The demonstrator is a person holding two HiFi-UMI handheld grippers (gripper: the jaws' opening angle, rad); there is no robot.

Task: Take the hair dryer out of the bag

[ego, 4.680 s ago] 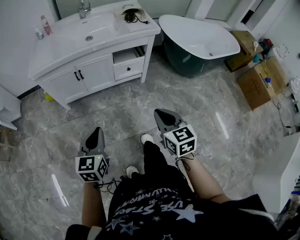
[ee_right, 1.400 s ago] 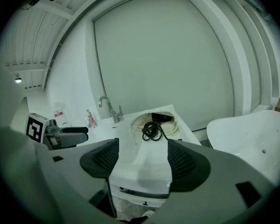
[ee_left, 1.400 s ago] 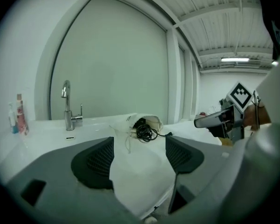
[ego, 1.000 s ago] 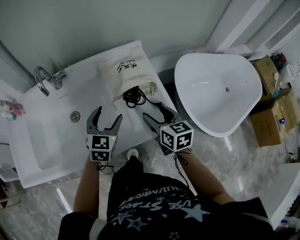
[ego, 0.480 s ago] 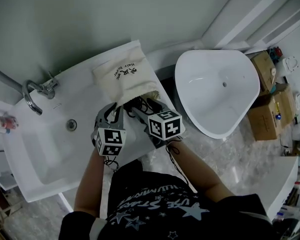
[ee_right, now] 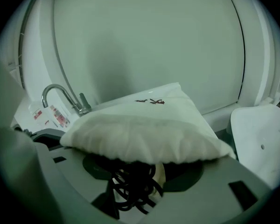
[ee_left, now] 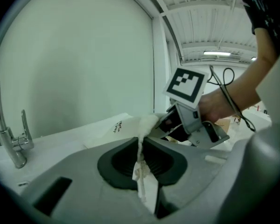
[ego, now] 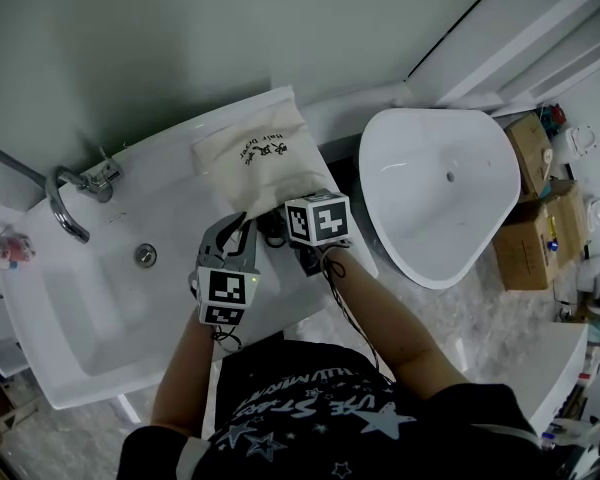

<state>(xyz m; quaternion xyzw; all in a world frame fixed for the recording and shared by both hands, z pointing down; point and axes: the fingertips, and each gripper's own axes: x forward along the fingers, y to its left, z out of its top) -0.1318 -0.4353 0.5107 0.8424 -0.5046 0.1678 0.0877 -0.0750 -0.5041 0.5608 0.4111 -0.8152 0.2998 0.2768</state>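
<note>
Hair dryer cord (ee_right: 132, 185) at bag (ego: 258, 158) mouth; left gripper (ee_left: 141, 146) pinches bag hem as anchor; right gripper (ee_right: 142, 168) agape, straddling cord.

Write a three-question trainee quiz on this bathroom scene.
1. True or false: the left gripper is shut on the cloth edge of the bag.
2. What lies between the jaws of the right gripper? A towel; B black cord; C toothbrush.
3. Fill in: the bag lies between the sink and the ____.
Key: 1 true; 2 B; 3 bathtub.
</note>
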